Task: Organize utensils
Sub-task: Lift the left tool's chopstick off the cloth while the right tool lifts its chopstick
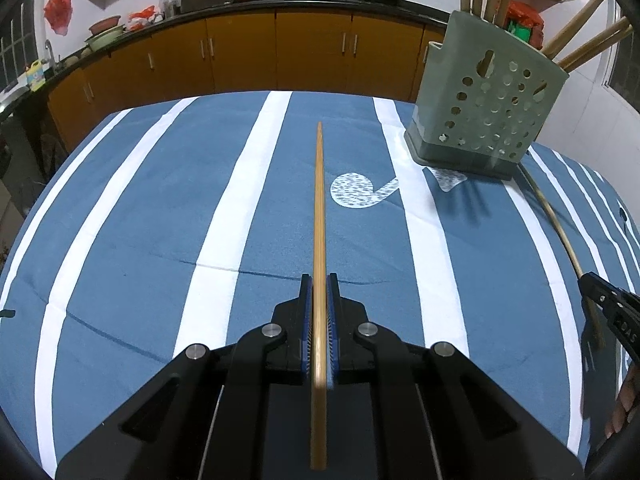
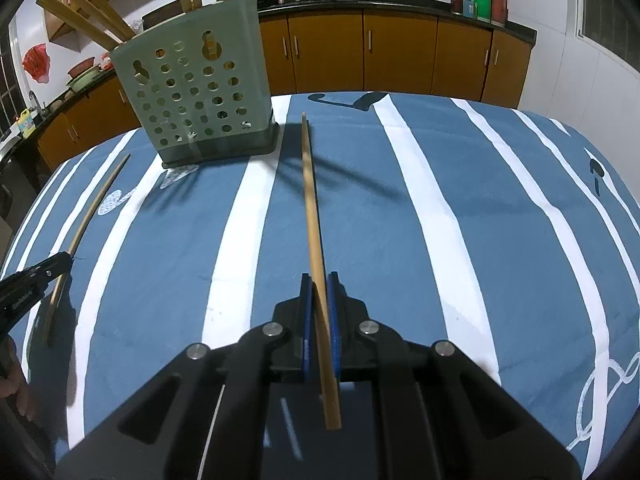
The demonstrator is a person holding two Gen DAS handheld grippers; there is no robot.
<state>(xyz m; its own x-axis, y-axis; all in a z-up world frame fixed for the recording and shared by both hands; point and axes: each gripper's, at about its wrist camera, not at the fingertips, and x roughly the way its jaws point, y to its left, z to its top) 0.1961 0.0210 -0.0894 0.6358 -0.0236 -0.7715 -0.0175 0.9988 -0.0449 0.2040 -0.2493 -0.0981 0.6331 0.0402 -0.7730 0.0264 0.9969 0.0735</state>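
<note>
Both grippers, left gripper (image 1: 319, 280) and right gripper (image 2: 319, 280), each pinch 1 chopstick (image 1: 319, 200) lengthwise, tips aimed forward for dropping into the holder (image 1: 484, 104) at 1 o'clock.

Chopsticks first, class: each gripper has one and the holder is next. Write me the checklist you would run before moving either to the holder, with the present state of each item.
1. Left gripper shut on its chopstick: ok.
2. Right gripper shut on its chopstick: ok.
3. Chopstick straight between the pads: left ok; right not ok, it runs slantwise.
4. Holder upright on the cloth: ok.
5. Room in the holder: cannot tell; several sticks already stand in it and the top opening is not seen.
6. Grippers apart from each other: ok.
</note>
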